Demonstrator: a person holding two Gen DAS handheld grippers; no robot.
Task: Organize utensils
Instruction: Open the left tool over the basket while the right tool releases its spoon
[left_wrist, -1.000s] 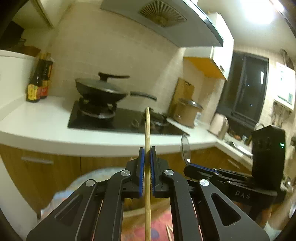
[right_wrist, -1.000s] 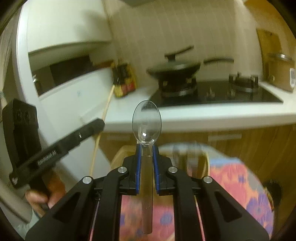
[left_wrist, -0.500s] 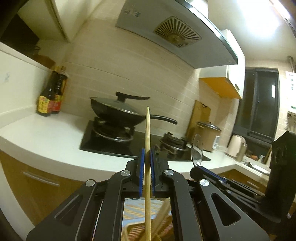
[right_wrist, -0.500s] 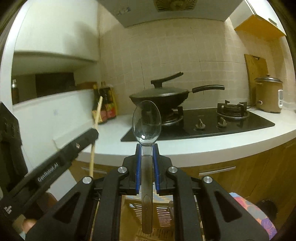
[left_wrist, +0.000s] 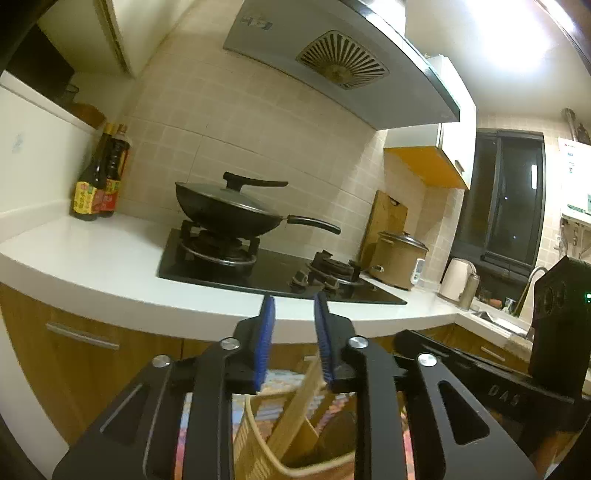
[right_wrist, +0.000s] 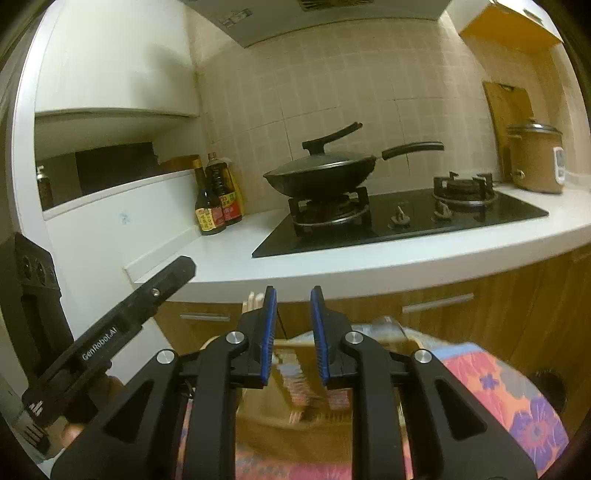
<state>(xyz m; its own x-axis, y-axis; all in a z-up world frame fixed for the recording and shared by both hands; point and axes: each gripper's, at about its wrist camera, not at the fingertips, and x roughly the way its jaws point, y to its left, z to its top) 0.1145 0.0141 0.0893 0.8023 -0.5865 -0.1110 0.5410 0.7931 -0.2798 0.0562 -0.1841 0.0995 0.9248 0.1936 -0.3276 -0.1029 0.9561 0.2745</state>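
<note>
My left gripper (left_wrist: 293, 306) is open and empty above a beige slotted utensil basket (left_wrist: 255, 439). Wooden chopsticks (left_wrist: 295, 406) lean inside the basket just below the left jaws. My right gripper (right_wrist: 293, 297) is open and empty above the same basket (right_wrist: 295, 417), which is blurred here. Chopstick tips (right_wrist: 253, 300) show just left of the right gripper's left finger. A blurred shiny shape (right_wrist: 388, 326) at the basket's far rim may be the spoon. The left gripper's body (right_wrist: 110, 332) shows at the left of the right wrist view.
A white counter (left_wrist: 92, 266) holds a black gas hob (left_wrist: 266, 273) with a lidded wok (left_wrist: 225, 210), sauce bottles (left_wrist: 99, 184) and a rice cooker (left_wrist: 399, 258). A floral cloth (right_wrist: 509, 398) lies under the basket. Wooden cabinet fronts (right_wrist: 461, 314) stand behind it.
Both grippers have opened. The chopstick has left the left jaws and now leans in the basket. The spoon has left the right jaws. Both cameras tilted slightly.
</note>
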